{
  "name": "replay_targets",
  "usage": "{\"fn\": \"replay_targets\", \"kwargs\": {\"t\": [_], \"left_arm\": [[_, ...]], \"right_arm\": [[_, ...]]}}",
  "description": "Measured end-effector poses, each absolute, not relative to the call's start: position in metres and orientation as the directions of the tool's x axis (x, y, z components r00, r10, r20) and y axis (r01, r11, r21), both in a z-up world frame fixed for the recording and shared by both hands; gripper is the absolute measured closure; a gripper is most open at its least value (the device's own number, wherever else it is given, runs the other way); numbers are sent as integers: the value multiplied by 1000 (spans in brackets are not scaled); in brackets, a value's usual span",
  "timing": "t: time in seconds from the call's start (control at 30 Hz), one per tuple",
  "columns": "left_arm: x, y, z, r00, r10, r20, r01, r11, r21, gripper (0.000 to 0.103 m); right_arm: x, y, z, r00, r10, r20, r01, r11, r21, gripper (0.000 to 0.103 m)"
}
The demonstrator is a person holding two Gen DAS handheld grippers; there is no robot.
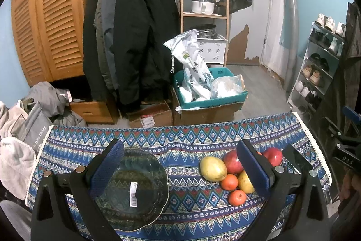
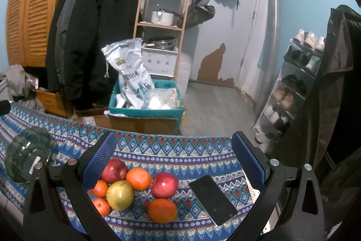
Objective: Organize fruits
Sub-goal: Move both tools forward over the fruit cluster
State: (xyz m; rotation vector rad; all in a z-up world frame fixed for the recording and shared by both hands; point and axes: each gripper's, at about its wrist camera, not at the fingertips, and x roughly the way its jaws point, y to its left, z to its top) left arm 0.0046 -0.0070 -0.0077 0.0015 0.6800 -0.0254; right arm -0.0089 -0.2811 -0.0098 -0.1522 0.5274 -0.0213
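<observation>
A cluster of fruit lies on the patterned tablecloth [image 1: 185, 143]: a yellow-green pear [image 1: 213, 168], red apples [image 1: 232, 162], small oranges [image 1: 229, 181]. A dark glass plate [image 1: 135, 191] with a white label sits to their left. My left gripper [image 1: 180, 168] hovers open above the cloth, plate under its left finger, fruit beside its right finger. In the right wrist view the same pile shows: pear [image 2: 119, 195], apples [image 2: 164, 185], oranges [image 2: 162, 210]. My right gripper [image 2: 174, 162] is open over them, holding nothing. The plate [image 2: 27, 157] lies far left.
A black phone [image 2: 213, 199] lies on the cloth right of the fruit. Beyond the table's far edge stand cardboard boxes, a teal crate [image 1: 209, 101] with bags, hanging coats [image 1: 135, 37], a wooden shelf and a shoe rack [image 1: 315, 73]. Laundry piles sit at the left.
</observation>
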Motion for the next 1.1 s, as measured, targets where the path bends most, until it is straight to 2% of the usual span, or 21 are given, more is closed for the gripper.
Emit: {"fn": "replay_targets", "kwargs": {"t": [0.23, 0.9, 1.1], "left_arm": [[9, -12, -16, 761, -22, -648, 34, 999, 7, 2], [34, -33, -73, 637, -28, -770, 86, 996, 35, 2], [43, -37, -95, 580, -46, -813, 99, 995, 15, 2]], "right_arm": [[-7, -287, -17, 848, -65, -526, -18, 988, -152, 3], [13, -299, -83, 702, -50, -711, -66, 989, -134, 4], [23, -308, -111, 620, -27, -784, -67, 994, -87, 4]]}}
